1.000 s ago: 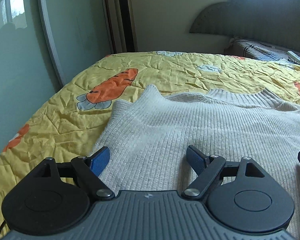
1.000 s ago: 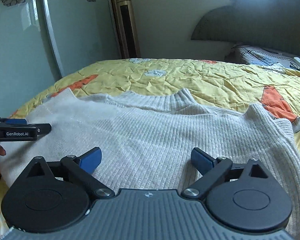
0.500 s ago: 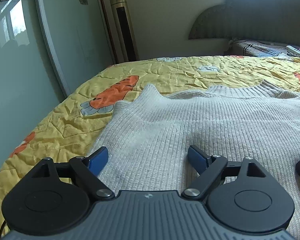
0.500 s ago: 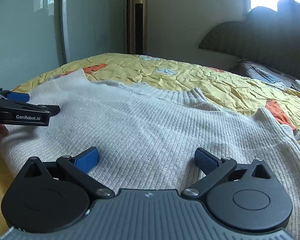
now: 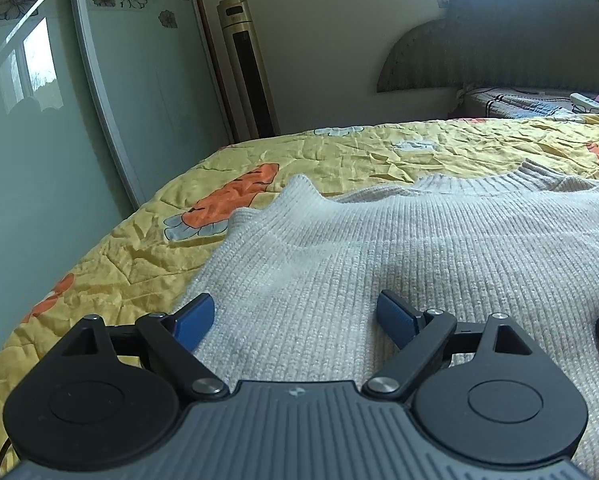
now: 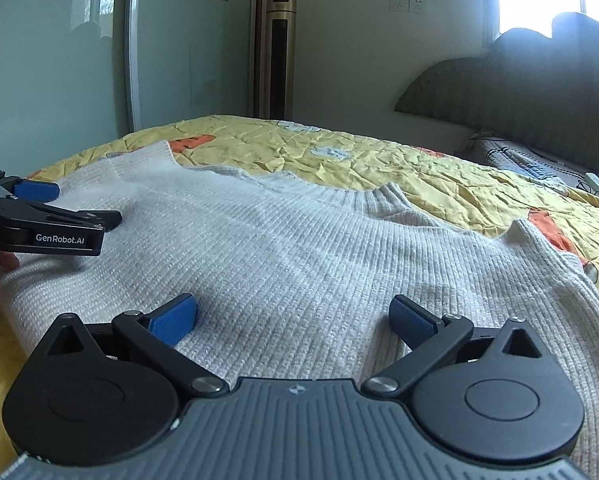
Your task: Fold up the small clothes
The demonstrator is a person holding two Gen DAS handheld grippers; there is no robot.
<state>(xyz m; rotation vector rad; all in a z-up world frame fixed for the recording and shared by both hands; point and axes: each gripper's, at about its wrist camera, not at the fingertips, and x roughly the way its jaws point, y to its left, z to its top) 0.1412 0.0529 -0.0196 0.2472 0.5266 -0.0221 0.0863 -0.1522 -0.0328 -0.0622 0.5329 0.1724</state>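
Observation:
A cream ribbed knit sweater [image 5: 419, 248] lies flat on the bed, its collar toward the headboard; it also shows in the right wrist view [image 6: 299, 256]. My left gripper [image 5: 295, 316] is open and empty, low over the sweater's near left part, its left pad at the sweater's left edge. My right gripper [image 6: 293, 316] is open and empty, low over the sweater's near middle. The left gripper also shows at the left of the right wrist view [image 6: 47, 216], over the sweater's left side.
The bed has a yellow quilt [image 5: 139, 256] with orange carrot prints. A glass sliding door [image 5: 39, 140] and a tall tower fan [image 5: 247, 72] stand beyond the bed's left side. A dark headboard [image 6: 539, 96] and a patterned pillow [image 5: 523, 104] are at the far right.
Both grippers have tilted their view upward and eased slightly back over the sweater; the right one has also turned a little to the left. Both stay open. The sweater has not moved.

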